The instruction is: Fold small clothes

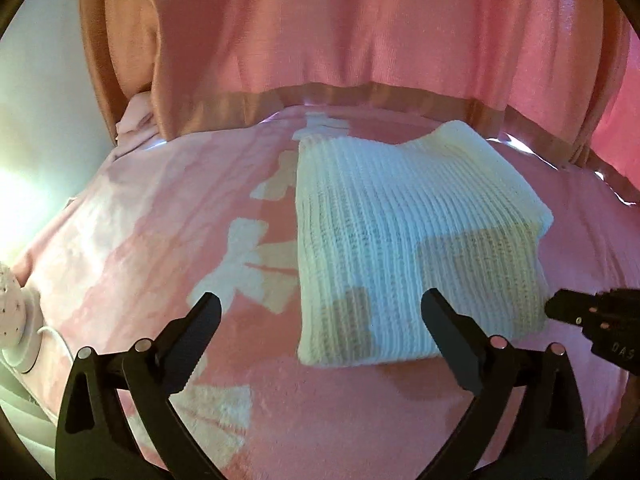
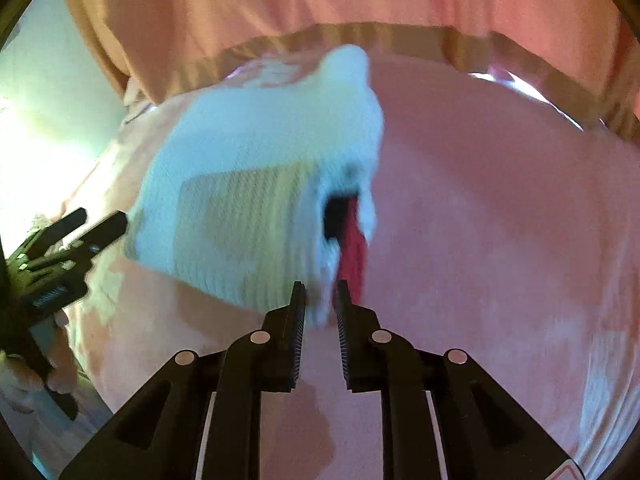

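Observation:
A white ribbed knit garment (image 1: 400,240) lies folded into a rough square on the pink patterned bedspread (image 1: 160,220). My left gripper (image 1: 320,308) is open, low over the garment's near left corner, holding nothing. In the right wrist view the garment (image 2: 248,184) is blurred, and my right gripper (image 2: 320,292) is nearly closed on its near right edge, lifting it a little. A red tag or lining (image 2: 354,252) shows under that lifted edge. The right gripper also shows in the left wrist view (image 1: 560,308), and the left gripper in the right wrist view (image 2: 96,224).
Pink curtains (image 1: 340,32) hang behind the bed's far edge. A white round device with a cord (image 1: 16,320) sits at the bed's left edge. A pale wall (image 1: 44,80) stands to the left. Bedspread (image 2: 500,220) stretches right of the garment.

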Available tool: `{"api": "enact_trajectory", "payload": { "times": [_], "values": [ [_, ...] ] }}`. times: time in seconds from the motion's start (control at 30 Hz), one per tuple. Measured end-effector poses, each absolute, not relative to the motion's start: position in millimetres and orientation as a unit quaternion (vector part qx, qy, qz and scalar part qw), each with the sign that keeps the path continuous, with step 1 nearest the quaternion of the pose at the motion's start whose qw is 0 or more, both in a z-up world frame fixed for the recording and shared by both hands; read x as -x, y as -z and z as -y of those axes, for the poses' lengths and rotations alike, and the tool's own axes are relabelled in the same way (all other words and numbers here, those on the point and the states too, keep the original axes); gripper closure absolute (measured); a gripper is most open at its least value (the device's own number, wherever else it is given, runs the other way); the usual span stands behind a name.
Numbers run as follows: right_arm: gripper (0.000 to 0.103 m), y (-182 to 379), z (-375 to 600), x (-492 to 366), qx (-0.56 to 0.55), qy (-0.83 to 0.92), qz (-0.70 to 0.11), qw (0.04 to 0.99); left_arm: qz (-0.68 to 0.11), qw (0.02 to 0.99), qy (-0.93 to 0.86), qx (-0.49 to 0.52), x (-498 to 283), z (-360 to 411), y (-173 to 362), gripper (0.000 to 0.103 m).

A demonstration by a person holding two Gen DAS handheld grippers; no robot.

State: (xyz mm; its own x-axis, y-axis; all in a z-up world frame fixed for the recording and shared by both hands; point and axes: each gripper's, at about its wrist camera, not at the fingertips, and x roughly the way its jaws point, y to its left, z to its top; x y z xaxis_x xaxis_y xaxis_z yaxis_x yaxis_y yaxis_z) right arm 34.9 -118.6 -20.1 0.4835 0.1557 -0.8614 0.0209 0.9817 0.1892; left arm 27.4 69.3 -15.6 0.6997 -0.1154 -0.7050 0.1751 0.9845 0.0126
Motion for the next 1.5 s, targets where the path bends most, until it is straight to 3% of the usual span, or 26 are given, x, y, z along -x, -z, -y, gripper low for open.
{"api": "enact_trajectory", "payload": {
  "times": [0.07,0.13,0.2,0.57,1.5],
  "values": [
    [0.081,15.2,116.9,-18.6,-0.061,-0.006,-0.484,0.873,-0.367,0.927,0.071,-0.036,-13.9,-72.6,14.9,0.005],
    [0.06,10.6,115.6,0.6,-0.041,0.029,-0.451,0.891,-0.356,0.932,0.067,-0.025,0.3,-74.5,16.0,0.005],
    [0.055,11.7,117.4,12.0,-0.048,0.047,-0.437,0.897,-0.344,0.937,0.061,-0.024,11.2,-73.0,17.4,0.005],
    [0.05,29.8,114.0,38.0,-0.055,0.086,-0.422,0.901,-0.311,0.948,0.048,-0.051,34.7,-66.6,31.7,0.005],
    [0.05,32.8,115.6,35.1,-0.046,0.089,-0.418,0.903,-0.313,0.948,0.037,-0.043,29.7,-74.3,41.1,0.005]
  ]
}}
